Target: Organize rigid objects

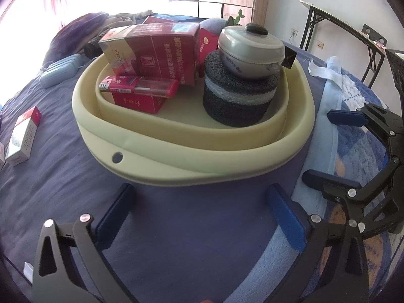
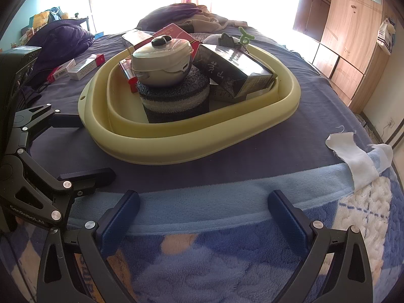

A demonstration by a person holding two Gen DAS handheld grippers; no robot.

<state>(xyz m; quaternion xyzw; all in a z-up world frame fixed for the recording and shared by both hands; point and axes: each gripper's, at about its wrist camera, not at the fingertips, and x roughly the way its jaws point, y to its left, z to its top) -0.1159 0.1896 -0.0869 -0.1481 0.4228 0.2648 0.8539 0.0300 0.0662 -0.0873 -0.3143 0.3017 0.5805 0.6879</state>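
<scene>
Both grippers empty, jaws spread wide, nothing between the pads. Left gripper [image 1: 199, 212] hovers low over the dark blue bedsheet [image 1: 63, 176], just short of the near rim of the cream tub [image 1: 176, 151]; right gripper [image 2: 204, 214] sits beside it over the fuzzy blue blanket [image 2: 227, 265], a bit further back from the same tub. The tub already holds most of the load: a dark foam block [image 1: 237, 101] with a small grey lidded pot [image 1: 250, 50] stacked on top, a big red box [image 1: 156, 50] leaning over a red lighter [image 1: 141, 87] and a smaller red pack [image 1: 141, 102], plus a black box [image 2: 234, 73] on the far side in the right view. Still loose on the sheet: a white-and-red pack [image 1: 22, 136] well left of the tub, and more packs [image 2: 75, 68] in the right view. Read: between picks, partway through. Next move likely the left gripper swinging out to the loose pack, squaring the pads across its narrow faces, closing, then dropping it in a free gap. Pot stack looks tippy; avoid bumping it.
</scene>
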